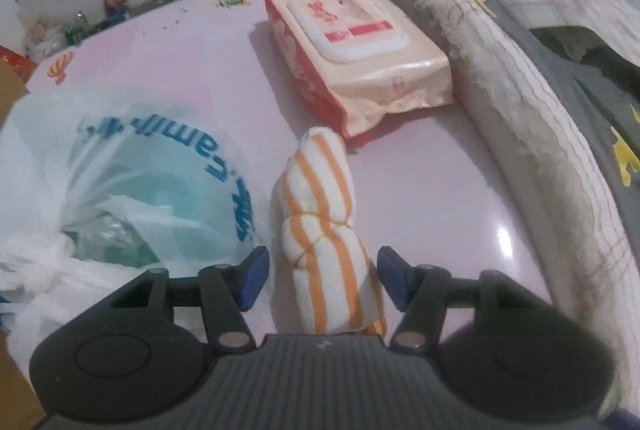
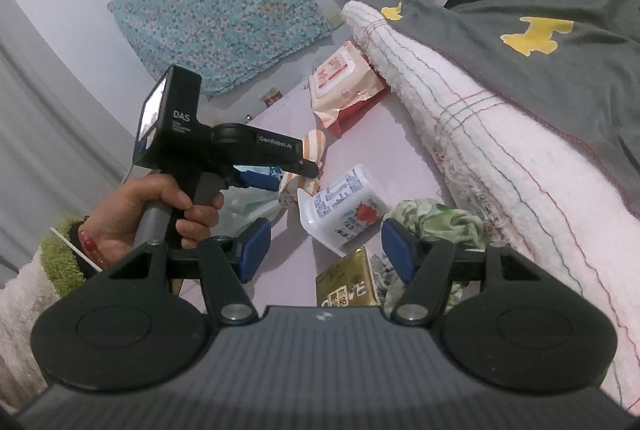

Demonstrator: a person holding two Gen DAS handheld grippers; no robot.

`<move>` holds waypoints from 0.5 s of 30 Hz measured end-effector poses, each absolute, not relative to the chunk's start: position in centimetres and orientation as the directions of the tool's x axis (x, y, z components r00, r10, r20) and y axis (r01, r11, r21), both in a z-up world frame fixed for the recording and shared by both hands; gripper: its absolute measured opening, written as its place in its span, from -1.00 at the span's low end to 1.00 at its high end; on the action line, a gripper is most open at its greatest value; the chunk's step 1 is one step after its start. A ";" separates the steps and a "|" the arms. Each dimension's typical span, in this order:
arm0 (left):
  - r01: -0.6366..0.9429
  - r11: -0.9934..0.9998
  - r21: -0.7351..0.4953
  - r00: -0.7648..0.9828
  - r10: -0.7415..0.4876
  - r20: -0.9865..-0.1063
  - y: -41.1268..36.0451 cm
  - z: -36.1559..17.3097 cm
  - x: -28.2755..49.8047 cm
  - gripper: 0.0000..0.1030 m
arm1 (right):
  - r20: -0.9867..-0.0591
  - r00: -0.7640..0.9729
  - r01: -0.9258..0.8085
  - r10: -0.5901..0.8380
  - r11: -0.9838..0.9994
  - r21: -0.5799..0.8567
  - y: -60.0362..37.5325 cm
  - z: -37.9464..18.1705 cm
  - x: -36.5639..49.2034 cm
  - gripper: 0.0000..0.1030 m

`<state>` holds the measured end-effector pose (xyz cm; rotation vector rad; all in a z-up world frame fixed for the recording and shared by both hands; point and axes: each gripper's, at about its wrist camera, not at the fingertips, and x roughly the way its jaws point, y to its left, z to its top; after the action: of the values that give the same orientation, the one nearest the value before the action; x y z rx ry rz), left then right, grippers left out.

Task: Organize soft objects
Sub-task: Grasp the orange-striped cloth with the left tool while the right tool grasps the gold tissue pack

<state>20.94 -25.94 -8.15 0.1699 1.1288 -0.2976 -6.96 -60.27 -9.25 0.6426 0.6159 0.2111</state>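
Note:
An orange-and-white striped rolled towel (image 1: 324,230) lies on the pink table (image 1: 180,70). My left gripper (image 1: 322,276) is open with its blue pads on either side of the towel's near end, not squeezing it. The towel also shows in the right wrist view (image 2: 314,146), partly hidden behind the left gripper (image 2: 280,170). My right gripper (image 2: 324,250) is open and empty, held above a white tissue pack (image 2: 344,208) and a gold pack (image 2: 346,284). A green floral cloth (image 2: 440,220) lies by its right pad.
A peach wet-wipes pack (image 1: 356,50) lies beyond the towel. A white plastic bag (image 1: 120,198) with blue print sits to the left. A rolled white towel (image 1: 500,90) and a grey blanket (image 2: 540,70) border the table on the right.

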 end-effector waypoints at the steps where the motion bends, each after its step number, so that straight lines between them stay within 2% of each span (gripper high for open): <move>1: 0.321 0.947 -0.014 0.391 -0.146 -0.909 -26.1 -8.3 20.9 -0.11 | -0.473 0.804 0.006 0.361 0.790 0.613 -60.3 -9.3 -7.2 0.20; 7: 0.309 0.951 -0.026 0.422 -0.161 -0.892 -25.6 -7.8 20.1 -0.23 | -0.498 0.812 0.056 0.304 0.809 0.586 -61.3 -9.5 -8.3 0.20; 15: 0.357 0.925 -0.130 0.452 -0.294 -0.842 -23.0 -4.3 16.9 -0.24 | -0.506 0.805 0.040 0.310 0.823 0.567 -61.0 -9.3 -8.1 0.20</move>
<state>16.88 -23.00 -4.26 0.0689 1.0255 -0.4024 -8.13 -61.00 -9.28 0.5956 0.6266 0.1537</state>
